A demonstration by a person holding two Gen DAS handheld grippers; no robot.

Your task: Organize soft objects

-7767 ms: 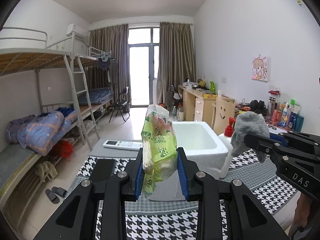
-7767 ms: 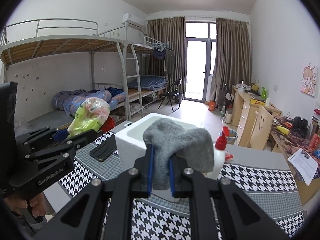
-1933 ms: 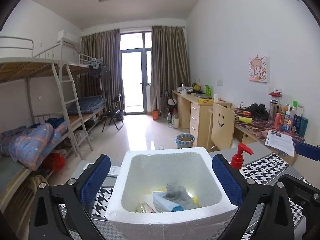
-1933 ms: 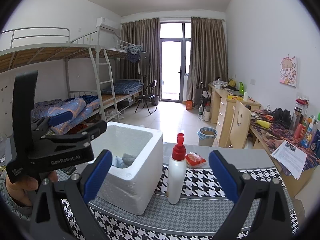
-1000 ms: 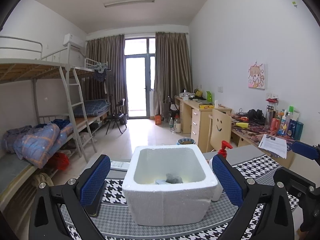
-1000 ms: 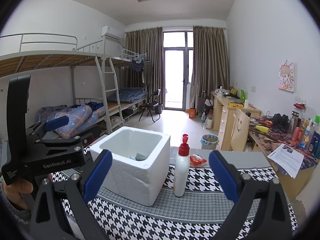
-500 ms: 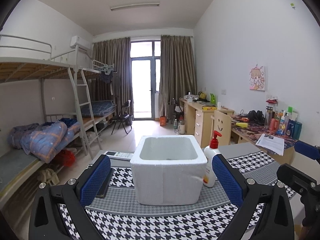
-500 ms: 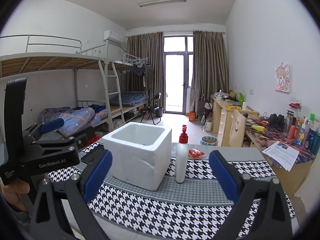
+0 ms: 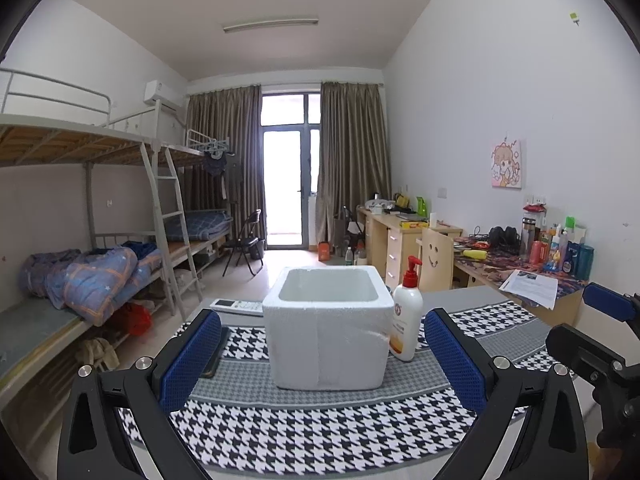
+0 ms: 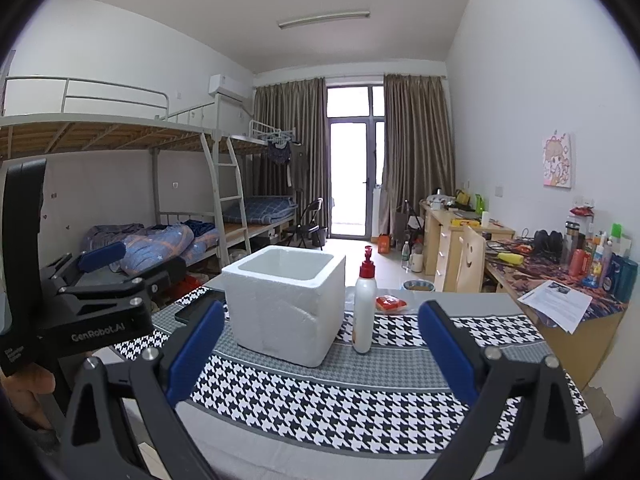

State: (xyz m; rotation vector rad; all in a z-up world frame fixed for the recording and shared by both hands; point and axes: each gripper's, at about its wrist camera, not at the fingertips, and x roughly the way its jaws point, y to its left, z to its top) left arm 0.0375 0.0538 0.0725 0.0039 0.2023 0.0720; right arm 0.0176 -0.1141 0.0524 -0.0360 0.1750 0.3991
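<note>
A white foam box point(image 9: 326, 332) stands on the houndstooth table cloth, also in the right wrist view point(image 10: 282, 304). Its inside is hidden from this low angle, so no soft objects show. My left gripper point(image 9: 322, 354) is open and empty, held back from the box's near side. My right gripper point(image 10: 320, 344) is open and empty, back from the box and to its right. The left gripper's body shows in the right wrist view point(image 10: 92, 312) at the left.
A white pump bottle with a red top point(image 9: 407, 320) stands right of the box, also in the right wrist view point(image 10: 365, 306). A red packet point(image 10: 390, 303) lies behind it. A remote point(image 9: 236, 305) and a dark phone point(image 9: 214, 354) lie left of the box.
Both grippers, earlier shut on a snack bag and a grey sock, are now open and empty. Both have pulled back and down from the box, whose inside no longer shows.
</note>
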